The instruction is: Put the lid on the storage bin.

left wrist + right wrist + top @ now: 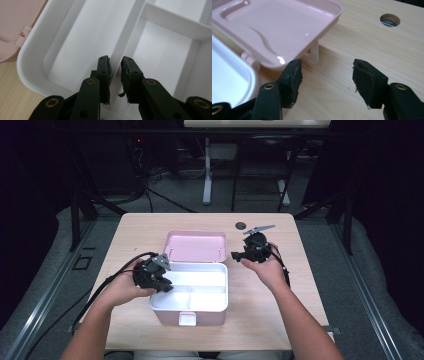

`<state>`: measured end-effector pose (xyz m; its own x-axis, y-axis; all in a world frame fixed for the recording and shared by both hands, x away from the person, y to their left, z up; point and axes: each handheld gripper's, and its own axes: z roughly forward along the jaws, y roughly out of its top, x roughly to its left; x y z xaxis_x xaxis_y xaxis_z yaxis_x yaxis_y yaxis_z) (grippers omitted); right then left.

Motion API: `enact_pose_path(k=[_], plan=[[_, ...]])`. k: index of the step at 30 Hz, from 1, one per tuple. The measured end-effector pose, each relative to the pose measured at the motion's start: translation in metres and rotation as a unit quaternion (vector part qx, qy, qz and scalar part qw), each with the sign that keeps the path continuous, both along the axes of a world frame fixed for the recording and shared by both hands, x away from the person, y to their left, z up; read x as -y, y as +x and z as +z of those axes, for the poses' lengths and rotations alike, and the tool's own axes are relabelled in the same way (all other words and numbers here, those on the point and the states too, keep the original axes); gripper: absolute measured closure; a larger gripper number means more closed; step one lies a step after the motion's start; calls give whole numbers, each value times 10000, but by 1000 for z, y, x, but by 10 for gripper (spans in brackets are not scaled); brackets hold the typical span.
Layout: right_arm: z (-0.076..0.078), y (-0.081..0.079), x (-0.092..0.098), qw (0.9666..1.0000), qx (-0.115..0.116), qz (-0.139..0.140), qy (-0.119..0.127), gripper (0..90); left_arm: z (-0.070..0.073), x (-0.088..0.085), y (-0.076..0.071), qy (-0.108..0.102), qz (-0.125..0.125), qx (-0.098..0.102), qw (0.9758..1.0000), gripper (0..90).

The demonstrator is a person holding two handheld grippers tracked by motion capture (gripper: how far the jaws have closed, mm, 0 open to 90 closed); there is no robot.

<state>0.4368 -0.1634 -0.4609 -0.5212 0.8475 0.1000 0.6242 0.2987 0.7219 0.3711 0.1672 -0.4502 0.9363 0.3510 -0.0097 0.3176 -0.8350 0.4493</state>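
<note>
Nearest me, the box sits at six o'clock on the table, a rounded rectangle of smooth, glossy plastic: pink outside, with a white tray inside and a small white latch on the front wall. Its long axis runs across the table from nine to three o'clock. My left gripper rests on the box's left rim; the left gripper view puts its black jaws either side of a thin white divider, pads close to it with a sliver of gap showing, so I cannot tell whether they press on it. That view also shows the tray's compartments, straight walled and matte. Beyond the tray the pink lid lies open towards twelve o'clock. My right gripper hangs at about two o'clock of the box, jaws parted over bare wood with nothing between them. The right gripper view adds the lid's glossy moulded inner face, a small white prop under its corner, pale wood grain, and a round hole in the table.
</note>
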Motion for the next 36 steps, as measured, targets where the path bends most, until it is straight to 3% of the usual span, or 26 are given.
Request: enact_pose_path(k=[4, 6, 8, 10, 15, 20, 26, 28, 36], plan=[[1, 11, -8, 10000, -17, -54, 31, 445, 0, 0, -1, 18, -9, 70, 10000, 765], [1, 19, -13, 9997, -105, -221, -24, 450, 0, 0, -2, 15, -11, 87, 10000, 764], [-2, 26, -16, 9991, -188, -372, 120, 456, -1, 0, -2, 4, -19, 107, 9999, 764], [-8, 37, -18, 9973, -335, -501, 418, 513, -1, 1, -3, -4, -24, 128, 9999, 765], [-17, 53, -22, 9939, -501, -716, 680, 548, -1, 0, -3, -46, -42, 126, 9999, 769], [-22, 63, -35, 9947, -510, -745, 498, 587, -2, -2, -1, -130, -74, 93, 9998, 772], [-31, 68, -43, 9924, -695, -840, 569, 659, -3, -3, -2, -203, -85, 114, 9997, 774], [-33, 69, -44, 9928, -708, -837, 478, 685, -3, -3, -2, -210, -79, 115, 9997, 774], [-31, 71, -44, 9901, -871, -966, 532, 713, -3, -3, -2, -216, -82, 123, 9997, 774]])
